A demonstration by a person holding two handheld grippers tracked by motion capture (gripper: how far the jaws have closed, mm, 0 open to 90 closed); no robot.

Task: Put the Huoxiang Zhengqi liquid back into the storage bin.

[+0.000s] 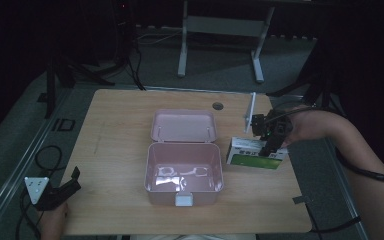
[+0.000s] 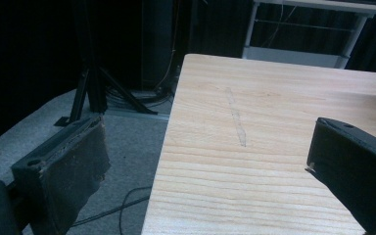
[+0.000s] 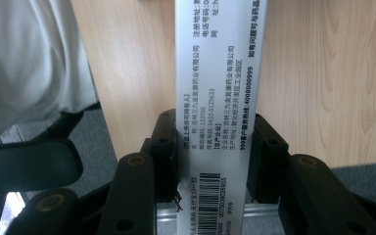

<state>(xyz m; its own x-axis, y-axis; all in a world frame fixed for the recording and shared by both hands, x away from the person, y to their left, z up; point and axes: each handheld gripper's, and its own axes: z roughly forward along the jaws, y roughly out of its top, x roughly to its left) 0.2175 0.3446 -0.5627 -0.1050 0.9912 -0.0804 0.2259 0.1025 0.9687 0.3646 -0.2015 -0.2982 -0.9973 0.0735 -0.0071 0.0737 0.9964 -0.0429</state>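
Right gripper (image 1: 269, 150) clamps one carton (image 1: 254, 154); one pink case (image 1: 183, 174).

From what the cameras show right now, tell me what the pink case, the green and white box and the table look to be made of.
Pink case: probably moulded plastic, glossy; light glints off its inside floor.
Green and white box: likely printed cardboard, smooth, with sharp edges, fine print and a barcode on its side.
Table: light wood or wood-look laminate, matt, with visible grain.

Desk (image 1: 115, 150) left half: bare, passable | centre: open pink box (image 1: 184, 172), lid (image 1: 183, 126) upright behind | right: carton (image 1: 256, 153) just beside box, narrow gap between.
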